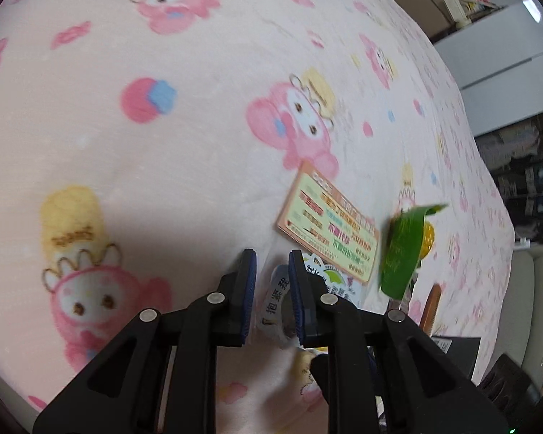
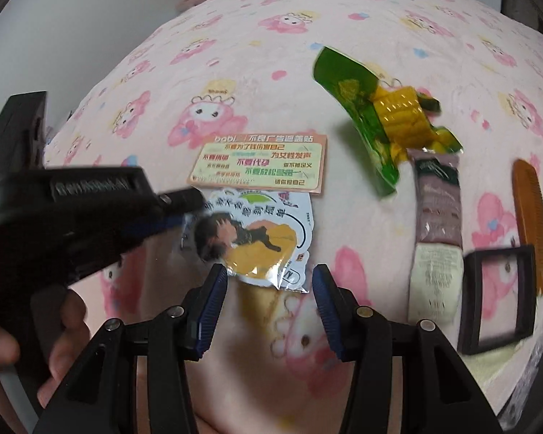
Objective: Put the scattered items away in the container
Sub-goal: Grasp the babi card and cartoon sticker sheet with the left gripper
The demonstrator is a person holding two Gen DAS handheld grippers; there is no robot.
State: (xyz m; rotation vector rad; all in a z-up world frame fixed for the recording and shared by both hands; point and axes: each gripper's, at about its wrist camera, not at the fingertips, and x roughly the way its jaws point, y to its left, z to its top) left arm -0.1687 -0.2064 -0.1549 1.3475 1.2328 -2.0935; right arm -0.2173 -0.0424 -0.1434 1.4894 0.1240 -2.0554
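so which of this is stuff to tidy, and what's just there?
To tidy:
sticker sheet
printed card
corn packet
tube
comb

Just there:
blanket
shelves

The black frame may be the container; I cannot tell.

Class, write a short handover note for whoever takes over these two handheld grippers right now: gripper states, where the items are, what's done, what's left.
Left gripper: jaws a narrow gap apart at the sticker sheet's left edge; no grip visible.
Right gripper: open, empty, over the sheet's near edge.
On the blanket: card just behind the sheet; corn packet, sachet and comb to the right; black box near right, between sachet and comb.
Done: nothing seen in the box.
Left: all five items.
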